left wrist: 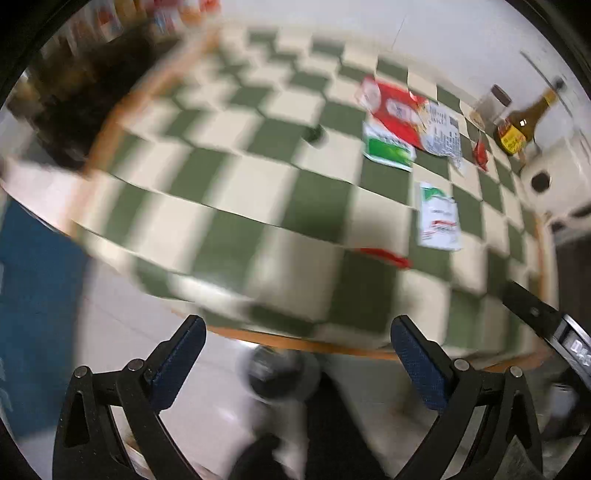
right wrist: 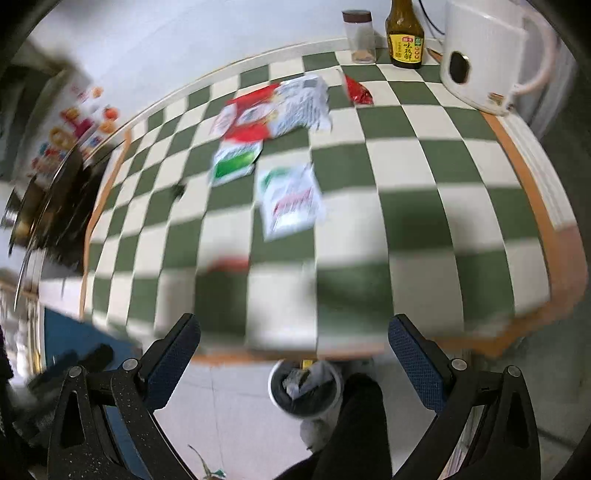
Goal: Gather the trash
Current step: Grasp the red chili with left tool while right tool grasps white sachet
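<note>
Left wrist: my left claw hangs spread and empty off the table edge; the wrappers lie far ahead to its right.

Right wrist: my right claw gapes empty above the bin, placed below for dropping; the white packet lies ahead

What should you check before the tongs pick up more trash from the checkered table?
1. Left tongs open and holding nothing: ok.
2. Right tongs open and holding nothing: ok.
3. Trash bin within reach on the floor just below the table edge, already holding some wrappers: ok.
4. Nearest trash picked out: the white and green packet lies flat with bare cloth around it: ok.
5. Things to leave alone, the sauce bottle and white kettle, stand at the far edge, apart from the wrappers: ok.
6. Sharp view for aiming: both pictures are blurred: not ok.
</note>
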`<state>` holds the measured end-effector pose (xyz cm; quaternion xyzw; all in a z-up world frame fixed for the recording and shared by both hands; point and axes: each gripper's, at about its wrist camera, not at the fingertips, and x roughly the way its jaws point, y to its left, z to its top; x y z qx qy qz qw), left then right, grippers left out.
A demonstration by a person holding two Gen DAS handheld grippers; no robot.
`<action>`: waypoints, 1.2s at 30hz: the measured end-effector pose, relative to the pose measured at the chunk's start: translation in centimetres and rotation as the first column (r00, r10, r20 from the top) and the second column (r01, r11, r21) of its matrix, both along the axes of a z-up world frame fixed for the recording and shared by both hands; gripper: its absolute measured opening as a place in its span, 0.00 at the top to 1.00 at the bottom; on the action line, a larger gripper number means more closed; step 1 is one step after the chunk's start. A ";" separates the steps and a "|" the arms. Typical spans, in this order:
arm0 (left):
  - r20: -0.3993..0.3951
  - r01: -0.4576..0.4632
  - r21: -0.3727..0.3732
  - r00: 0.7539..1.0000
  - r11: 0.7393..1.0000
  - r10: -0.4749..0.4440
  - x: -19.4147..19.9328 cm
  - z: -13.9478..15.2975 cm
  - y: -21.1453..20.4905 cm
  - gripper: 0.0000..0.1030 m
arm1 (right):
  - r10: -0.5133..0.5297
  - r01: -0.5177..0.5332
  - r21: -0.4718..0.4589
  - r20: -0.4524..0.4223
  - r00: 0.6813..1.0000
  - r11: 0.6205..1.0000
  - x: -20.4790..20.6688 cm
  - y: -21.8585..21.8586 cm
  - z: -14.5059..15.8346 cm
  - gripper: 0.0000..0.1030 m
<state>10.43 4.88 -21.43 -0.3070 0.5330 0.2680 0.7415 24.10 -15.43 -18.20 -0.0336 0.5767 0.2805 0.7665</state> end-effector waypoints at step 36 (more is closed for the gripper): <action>-0.198 0.058 0.291 0.980 0.955 0.002 6.5 -0.3 2.1 0.95 | 0.260 -0.238 -0.155 0.143 0.955 0.959 5.8 11.1 -7.2 0.96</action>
